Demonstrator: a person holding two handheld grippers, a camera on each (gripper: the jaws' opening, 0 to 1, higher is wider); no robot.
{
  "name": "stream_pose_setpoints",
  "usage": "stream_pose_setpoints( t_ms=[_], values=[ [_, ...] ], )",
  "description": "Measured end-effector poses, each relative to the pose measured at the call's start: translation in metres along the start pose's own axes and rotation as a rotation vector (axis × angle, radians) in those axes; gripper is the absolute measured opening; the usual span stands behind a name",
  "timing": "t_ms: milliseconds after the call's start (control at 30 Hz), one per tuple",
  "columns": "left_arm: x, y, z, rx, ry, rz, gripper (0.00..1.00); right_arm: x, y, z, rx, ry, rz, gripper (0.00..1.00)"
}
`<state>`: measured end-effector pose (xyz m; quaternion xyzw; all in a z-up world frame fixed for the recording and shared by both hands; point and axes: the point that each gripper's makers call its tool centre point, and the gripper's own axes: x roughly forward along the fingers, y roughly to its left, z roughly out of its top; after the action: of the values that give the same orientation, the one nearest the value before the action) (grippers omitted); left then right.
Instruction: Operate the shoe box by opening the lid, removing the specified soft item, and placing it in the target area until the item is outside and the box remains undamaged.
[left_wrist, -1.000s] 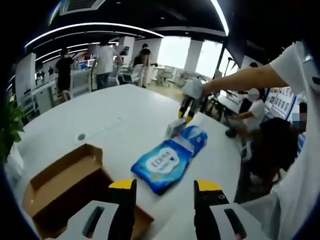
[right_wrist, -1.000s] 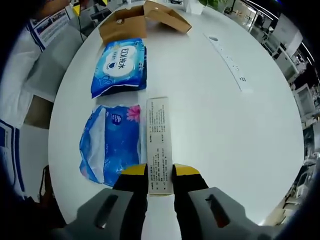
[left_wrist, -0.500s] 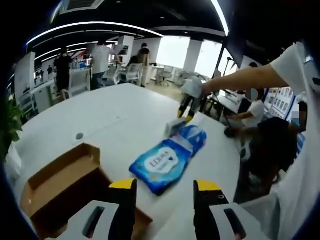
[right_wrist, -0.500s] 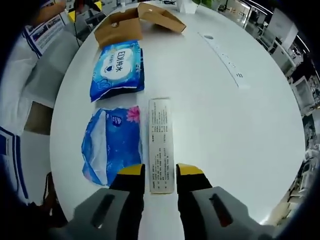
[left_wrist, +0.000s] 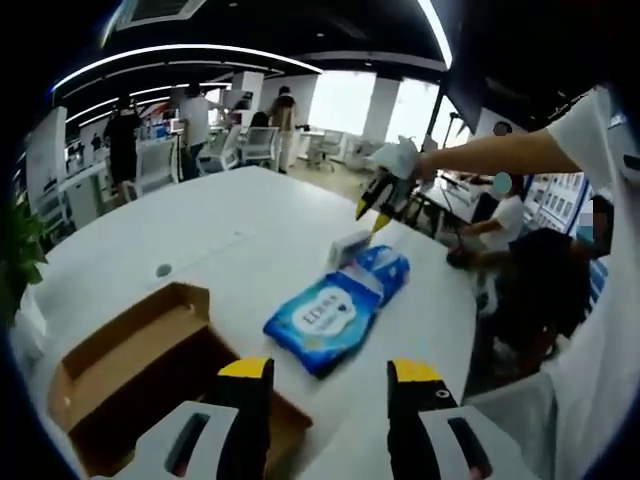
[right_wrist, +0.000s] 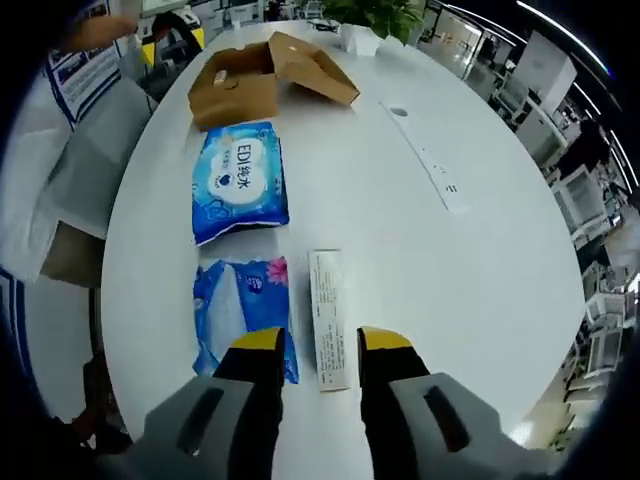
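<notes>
The right claw (right_wrist: 312, 342) hangs empty with jaws parted above one slim white printed carton (right_wrist: 330, 318), which lies flat on the round white table (right_wrist: 480, 270) between two soft blue plastic packs (right_wrist: 240, 180) and bare tabletop. The left claw (left_wrist: 330, 372), also spread and empty, hovers beside one open brown cardboard shoe box (left_wrist: 140, 370), well apart from the packs.
</notes>
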<state>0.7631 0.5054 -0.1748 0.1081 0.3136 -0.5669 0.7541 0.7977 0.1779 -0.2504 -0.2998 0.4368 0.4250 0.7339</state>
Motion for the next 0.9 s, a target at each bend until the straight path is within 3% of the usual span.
stream_pose_setpoints(
  t_ms=[233,433,900],
  values=[
    [-0.019,-0.010,-0.003,0.028,0.005,0.001,0.46,-0.012,0.029,0.023,0.001,-0.020,-0.005,0.30],
    [-0.044,-0.007,-0.009,0.055,-0.001,0.004,0.46,-0.022,0.061,0.047,-0.006,-0.032,-0.023,0.30],
    [-0.111,0.048,-0.033,0.109,0.026,0.020,0.46,-0.025,0.120,0.119,-0.043,-0.097,-0.020,0.29]
  ],
)
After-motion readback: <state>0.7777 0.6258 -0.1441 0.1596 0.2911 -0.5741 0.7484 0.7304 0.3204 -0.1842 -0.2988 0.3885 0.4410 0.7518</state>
